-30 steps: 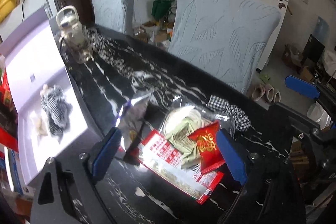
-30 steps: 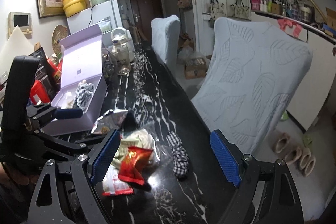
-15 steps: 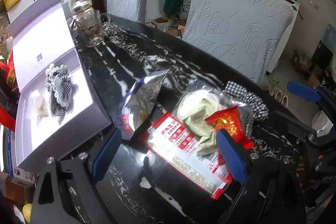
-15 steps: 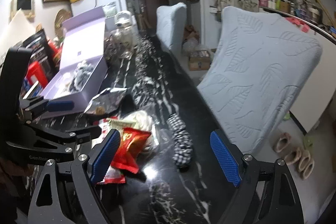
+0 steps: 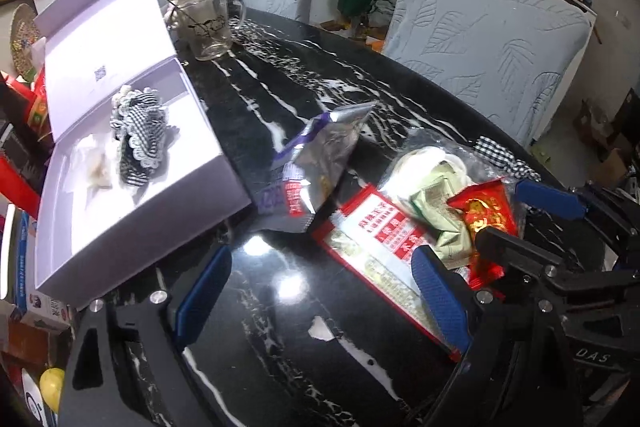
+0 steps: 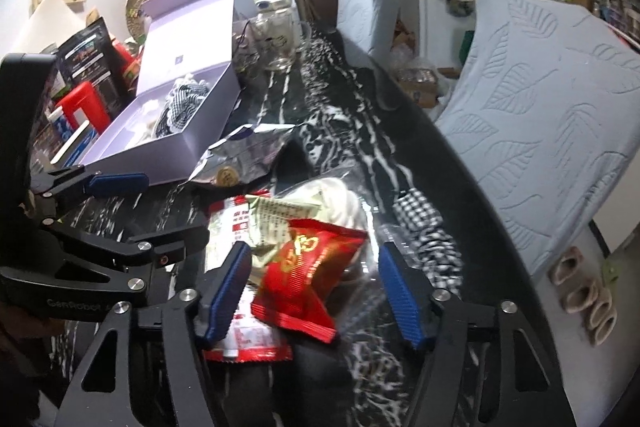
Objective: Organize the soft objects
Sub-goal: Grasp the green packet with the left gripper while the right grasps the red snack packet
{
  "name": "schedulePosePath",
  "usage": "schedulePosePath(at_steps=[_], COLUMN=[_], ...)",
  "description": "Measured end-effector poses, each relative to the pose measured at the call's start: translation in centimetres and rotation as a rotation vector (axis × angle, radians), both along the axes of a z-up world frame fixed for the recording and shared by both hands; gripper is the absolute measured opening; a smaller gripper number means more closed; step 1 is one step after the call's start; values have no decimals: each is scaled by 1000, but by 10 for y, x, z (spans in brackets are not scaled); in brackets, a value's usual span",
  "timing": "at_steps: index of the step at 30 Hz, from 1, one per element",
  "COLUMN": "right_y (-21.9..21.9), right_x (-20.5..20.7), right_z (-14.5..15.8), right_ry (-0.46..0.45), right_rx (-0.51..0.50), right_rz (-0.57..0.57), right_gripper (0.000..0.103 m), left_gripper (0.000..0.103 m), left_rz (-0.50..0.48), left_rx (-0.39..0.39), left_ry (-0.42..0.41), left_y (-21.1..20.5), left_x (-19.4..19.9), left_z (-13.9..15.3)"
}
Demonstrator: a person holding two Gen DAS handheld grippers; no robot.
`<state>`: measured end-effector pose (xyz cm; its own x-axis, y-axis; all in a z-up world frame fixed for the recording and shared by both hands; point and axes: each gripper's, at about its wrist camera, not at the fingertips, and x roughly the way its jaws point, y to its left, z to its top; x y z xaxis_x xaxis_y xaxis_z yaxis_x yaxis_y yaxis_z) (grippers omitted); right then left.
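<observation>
**A:** Where are the two tools, and how do they stand?

**B:** The right tool (image 6: 314, 287) is low over the black marbled surface (image 6: 352, 131), its blue pads closing around a red snack packet (image 6: 308, 275). The packet lies between them, but the pads do not press on it. The left tool (image 5: 320, 297) hangs wide open over bare surface with nothing between its pads.

**A:** What lies farther out?

**B:** Under the red packet is a flat red-and-white packet (image 6: 236, 227) and a clear bag with something pale inside (image 6: 340, 199). Just right of the pile lies a black-and-white checked scrunchie (image 6: 424, 227), blurred in the right view. Behind the pile is a torn silver foil bag (image 5: 324, 155). An open lilac box (image 5: 132, 187) sits at the left edge, holding another checked scrunchie (image 5: 142, 131) and a pale item I cannot make out.

**A:** Anything hidden?

**B:** The right tool's arm covers part of the red packet in the left view, and the checked scrunchie there shows only as a strip.

**A:** What changed from a second ago?

**B:** Both tools have dropped closer to the pile, and the right pads have narrowed.
</observation>
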<state>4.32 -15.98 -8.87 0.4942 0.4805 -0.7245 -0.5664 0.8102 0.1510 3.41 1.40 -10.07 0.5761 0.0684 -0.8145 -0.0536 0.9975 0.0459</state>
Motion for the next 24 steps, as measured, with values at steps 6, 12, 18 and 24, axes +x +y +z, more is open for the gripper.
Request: schedulePosePath(at_steps=[6, 12, 18, 24], right_y=[5, 10, -2, -22], right_x=[-1, -1, -2, -6], right_z=[-6, -14, -9, 5], right_ry=[23, 42, 21, -10], right_rx=[3, -19, 19, 64], right_rz=[16, 21, 0, -12], right_gripper=[59, 41, 35, 35], left_gripper=[93, 92, 93, 93], left_rz=[10, 2, -17, -61], left_rx=[9, -47, -56, -79], left_ry=[-3, 6, -2, 10], left_y=[4, 8, 0, -15], left_x=[1, 0, -1, 2], left_z=[0, 0, 3, 1])
